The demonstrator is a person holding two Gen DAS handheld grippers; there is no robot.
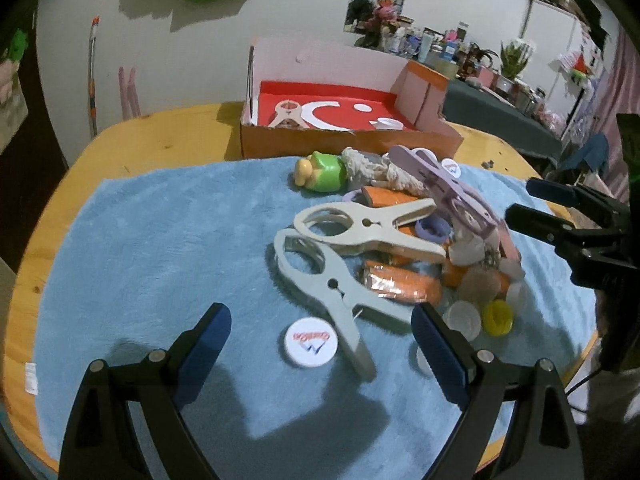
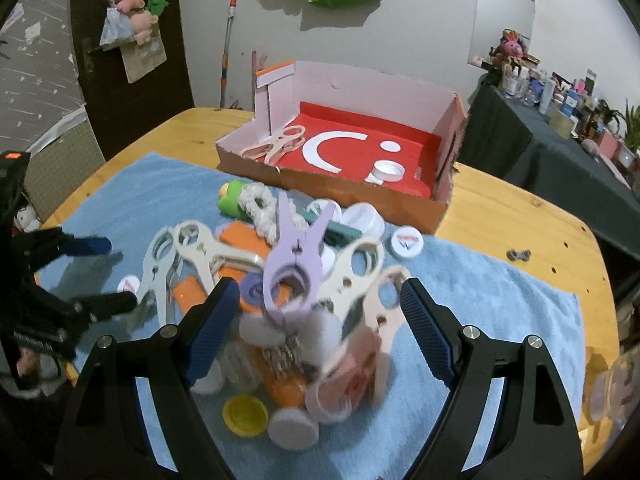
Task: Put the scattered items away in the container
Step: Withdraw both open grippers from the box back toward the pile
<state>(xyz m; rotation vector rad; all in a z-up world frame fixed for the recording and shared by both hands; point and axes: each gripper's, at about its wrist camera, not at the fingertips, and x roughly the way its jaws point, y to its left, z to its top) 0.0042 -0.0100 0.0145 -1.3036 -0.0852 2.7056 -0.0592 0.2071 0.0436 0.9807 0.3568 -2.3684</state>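
Now, my left gripper hangs spread wide over the blue towel, nothing between its fingers but a white bottle cap lying flat and the tip of a pale grey clip. Right of that, the pile: cream clip, lilac clip, yellow cap. My right gripper stands open around the heap, gripping nothing. Behind, on the wooden table, the cardboard box holds one clip and a white lid.
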